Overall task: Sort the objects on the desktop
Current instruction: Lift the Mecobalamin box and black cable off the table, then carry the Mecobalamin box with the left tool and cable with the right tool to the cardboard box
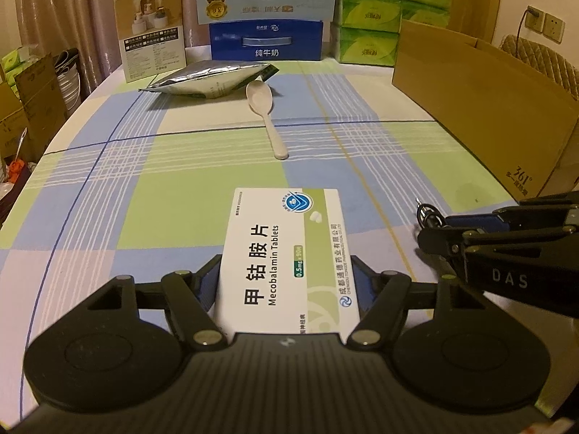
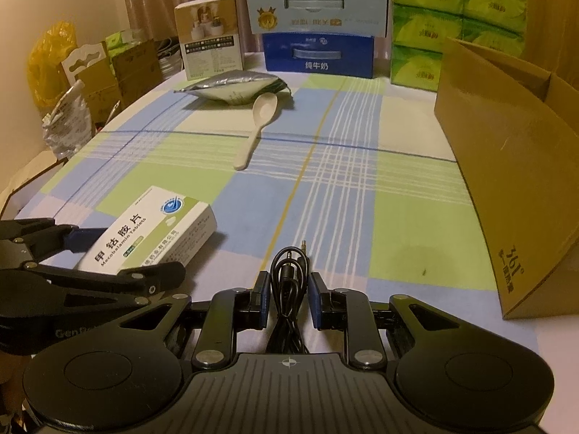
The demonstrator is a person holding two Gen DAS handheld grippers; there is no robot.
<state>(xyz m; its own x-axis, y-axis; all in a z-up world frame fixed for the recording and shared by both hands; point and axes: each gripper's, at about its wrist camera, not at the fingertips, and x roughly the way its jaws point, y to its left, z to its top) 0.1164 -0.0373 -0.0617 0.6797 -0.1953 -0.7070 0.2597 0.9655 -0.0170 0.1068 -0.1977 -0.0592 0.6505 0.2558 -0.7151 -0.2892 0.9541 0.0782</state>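
Note:
A white medicine box (image 1: 286, 253) printed "Mecobalamin Tablets" lies low over the checked tablecloth (image 1: 173, 188), and my left gripper (image 1: 287, 267) is shut on its two long sides. The right wrist view shows the same box (image 2: 152, 231) with the left gripper (image 2: 126, 253) clamped across it. My right gripper (image 2: 289, 289) is shut on a coiled black audio cable (image 2: 287, 275) whose plug pokes forward. In the left wrist view that gripper (image 1: 434, 224) sits just right of the box with the cable (image 1: 425, 213) at its tip. A white spoon (image 1: 267, 115) (image 2: 257, 119) and a silver foil pouch (image 1: 213, 79) (image 2: 235, 88) lie farther back.
An open cardboard box (image 1: 488, 108) (image 2: 506, 162) stands along the right edge. At the back are stacked milk cartons (image 1: 266, 41) (image 2: 318, 56), green tissue packs (image 1: 369, 18) (image 2: 434, 29) and a white product box (image 1: 152, 36) (image 2: 210, 36). Clutter sits beyond the left table edge.

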